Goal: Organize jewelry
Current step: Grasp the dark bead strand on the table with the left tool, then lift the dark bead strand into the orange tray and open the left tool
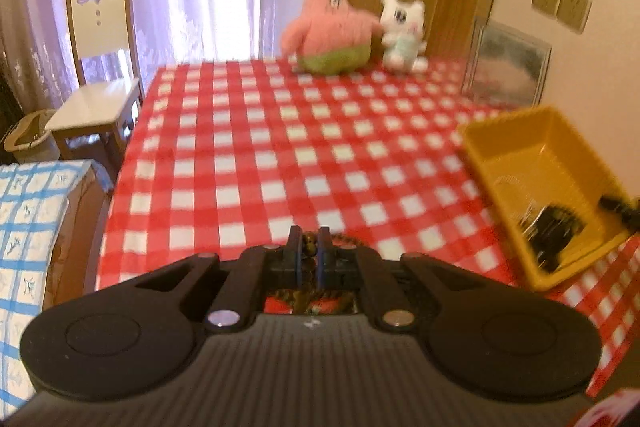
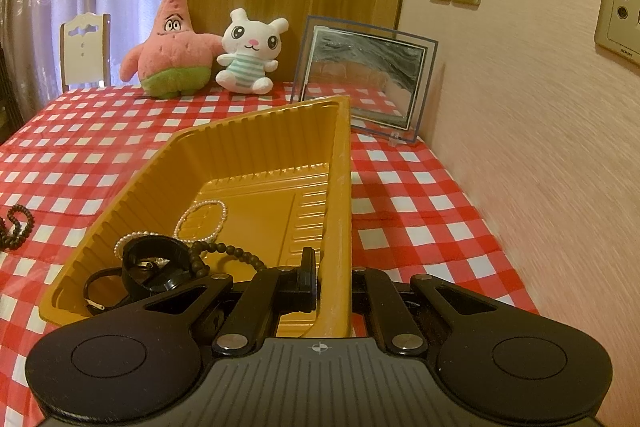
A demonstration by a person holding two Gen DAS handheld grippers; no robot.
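Right of the left gripper [image 1: 311, 247], well apart: yellow tray [image 1: 548, 163], long axis running away. Pinched between left fingers: dark bead bracelet [image 1: 309, 245]. Pressed onto tray's near wall: right gripper [image 2: 320, 277], nearer but occupied.

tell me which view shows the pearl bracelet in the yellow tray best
The right wrist view: the pearl bracelet lies sharp and unobstructed on the floor of the yellow tray. In the left wrist view the tray is blurred, and only dark shapes and faint pale streaks show inside, so the bracelet cannot be made out.
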